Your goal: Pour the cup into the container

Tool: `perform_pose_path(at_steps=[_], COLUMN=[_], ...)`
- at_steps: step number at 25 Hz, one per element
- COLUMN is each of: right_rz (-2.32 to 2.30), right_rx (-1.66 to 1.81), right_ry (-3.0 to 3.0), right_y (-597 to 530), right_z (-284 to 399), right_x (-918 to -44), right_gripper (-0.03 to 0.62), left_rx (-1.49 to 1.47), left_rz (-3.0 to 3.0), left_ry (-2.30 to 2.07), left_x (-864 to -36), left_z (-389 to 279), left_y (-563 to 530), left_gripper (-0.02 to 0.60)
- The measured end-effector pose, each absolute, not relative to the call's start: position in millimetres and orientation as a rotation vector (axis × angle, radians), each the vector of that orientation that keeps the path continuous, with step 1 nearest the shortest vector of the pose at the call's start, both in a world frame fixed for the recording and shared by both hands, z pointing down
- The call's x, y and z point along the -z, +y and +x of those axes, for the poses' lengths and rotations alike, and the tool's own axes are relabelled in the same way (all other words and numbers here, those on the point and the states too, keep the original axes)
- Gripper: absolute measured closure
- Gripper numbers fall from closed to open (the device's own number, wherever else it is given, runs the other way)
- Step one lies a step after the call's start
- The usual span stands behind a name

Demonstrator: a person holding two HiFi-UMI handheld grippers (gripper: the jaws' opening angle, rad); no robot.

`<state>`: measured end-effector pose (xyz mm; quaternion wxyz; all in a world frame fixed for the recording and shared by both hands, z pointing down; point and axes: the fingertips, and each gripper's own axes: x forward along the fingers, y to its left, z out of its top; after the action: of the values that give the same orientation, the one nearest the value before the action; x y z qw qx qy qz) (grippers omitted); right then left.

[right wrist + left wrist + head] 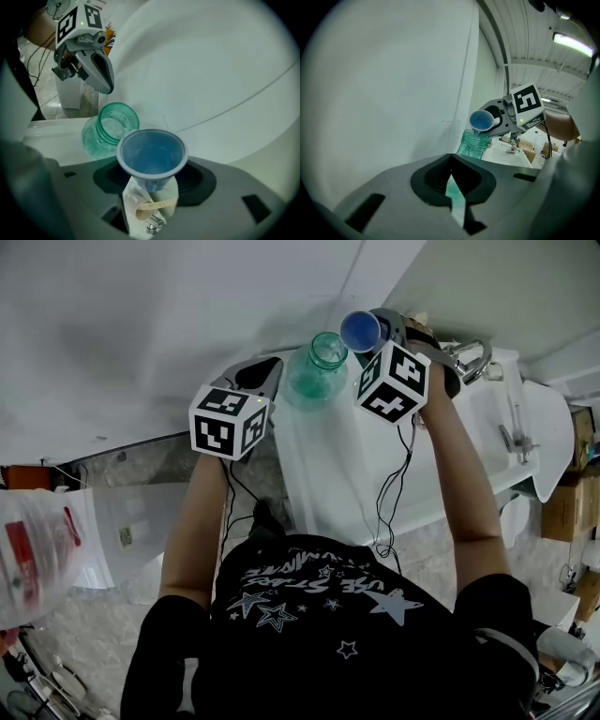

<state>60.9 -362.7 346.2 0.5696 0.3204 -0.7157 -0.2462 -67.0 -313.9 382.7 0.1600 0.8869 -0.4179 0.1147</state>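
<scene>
Right gripper view puts my right gripper (152, 183) nearest, clamped on the blue cup (151, 157), which is tipped over the mouth of the green jar (110, 129) on the white counter (328, 456). I judge the pour to be well underway: a thin stream (478, 134) falls into the jar and the cup looks nearly drained. Beyond, my left gripper (104, 79) hangs beside the jar, jaws together, empty.

Both bare forearms (192, 521) reach forward. The left gripper (451, 158) points slightly down, its grey fingers together and empty. The right gripper (151, 186) tips downward, its fingers clamped on a small blue plastic cup (151, 152).
</scene>
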Motion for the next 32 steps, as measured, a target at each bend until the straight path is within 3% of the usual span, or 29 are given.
perform_pose_path(at_steps=[32], right_rz=[0.871], right_rx=[0.273], right_ry=[-2.034], right_y=[-341.4], right_z=[64.5], right_x=[-330.3], right_gripper=[0.321], left_rx=[-0.322], left_rz=[2.518], left_ry=[-1.279], left_x=[-368.0], left_z=[-67.4], left_y=[-287.4], left_gripper=[0.572])
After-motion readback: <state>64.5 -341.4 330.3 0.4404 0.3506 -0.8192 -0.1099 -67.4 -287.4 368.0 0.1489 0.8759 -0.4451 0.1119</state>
